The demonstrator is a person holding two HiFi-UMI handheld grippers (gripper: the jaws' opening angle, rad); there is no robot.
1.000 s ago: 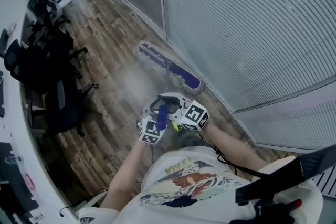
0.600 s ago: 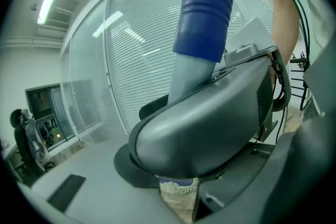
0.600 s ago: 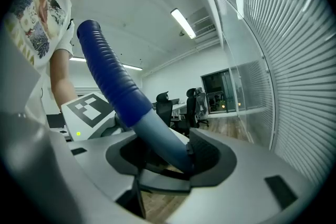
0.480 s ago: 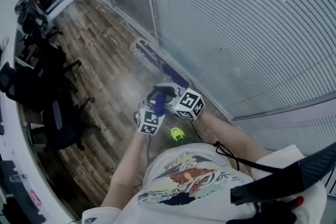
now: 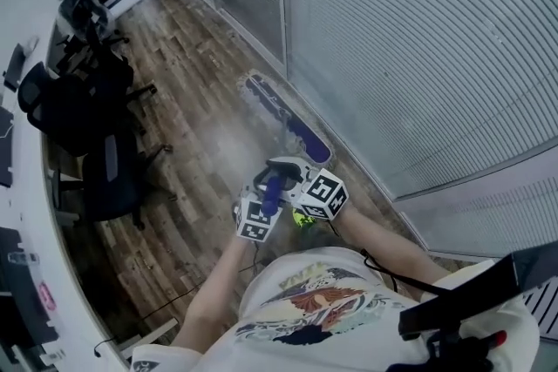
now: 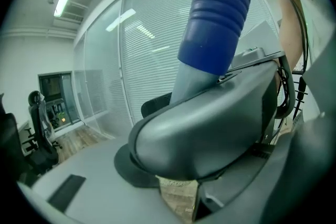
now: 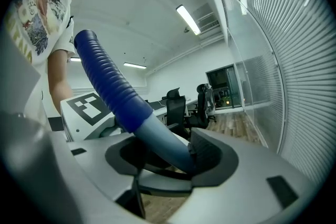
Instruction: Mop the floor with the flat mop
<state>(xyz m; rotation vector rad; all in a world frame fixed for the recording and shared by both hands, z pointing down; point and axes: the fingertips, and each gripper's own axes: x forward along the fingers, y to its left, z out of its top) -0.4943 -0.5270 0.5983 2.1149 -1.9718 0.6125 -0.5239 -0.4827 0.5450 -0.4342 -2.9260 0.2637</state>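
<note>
Now, left hand-held gripper (image 5: 261,203) and right hand-held gripper (image 5: 286,177) around mop handle (image 5: 271,187).

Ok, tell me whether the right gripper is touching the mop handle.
Touching. In the right gripper view the right gripper is closed on the mop handle, its ribbed pad pressed against the pale shaft.
</note>
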